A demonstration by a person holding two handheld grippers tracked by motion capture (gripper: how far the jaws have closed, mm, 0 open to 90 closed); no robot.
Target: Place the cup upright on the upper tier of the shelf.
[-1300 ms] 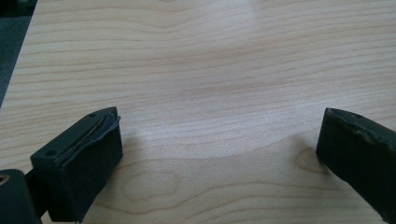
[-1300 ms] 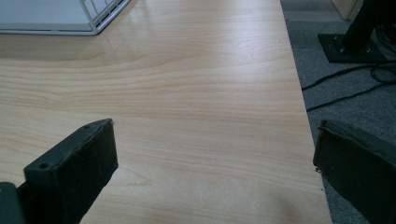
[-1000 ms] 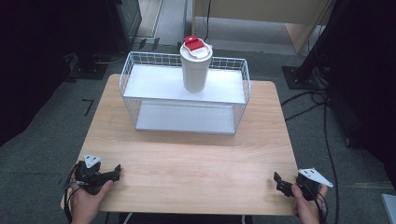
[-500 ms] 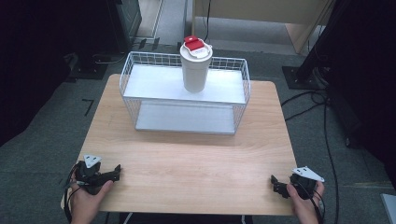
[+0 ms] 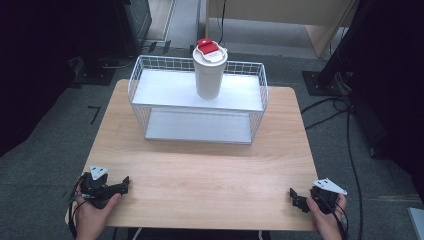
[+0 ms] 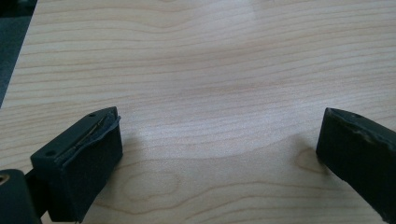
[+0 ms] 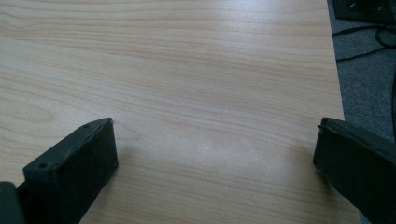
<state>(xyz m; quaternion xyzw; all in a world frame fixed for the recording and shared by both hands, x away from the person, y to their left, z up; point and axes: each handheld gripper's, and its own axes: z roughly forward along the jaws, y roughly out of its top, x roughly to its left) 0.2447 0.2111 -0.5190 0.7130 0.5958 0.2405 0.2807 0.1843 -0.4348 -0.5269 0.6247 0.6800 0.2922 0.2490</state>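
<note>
The wooden table (image 5: 200,175) carries a white wire rack (image 5: 150,107) at 12 o'clock. On the rack's upper shelf, right of centre, stands the white tumbler (image 5: 209,75) with a red lid, upright. It is probably rigid, smooth and top-heavy if filled; grip the body mid-height. The left gripper (image 5: 120,184) at 7 o'clock and right gripper (image 5: 295,196) at 5 o'clock rest with jaws wide, empty.

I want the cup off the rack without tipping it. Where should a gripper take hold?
Probably the white cup at mid-body, below its red-tabbed lid, coming level from the near side above the wire rack rim: it stands upright, tapers downward, and the lid may lift off.
</note>
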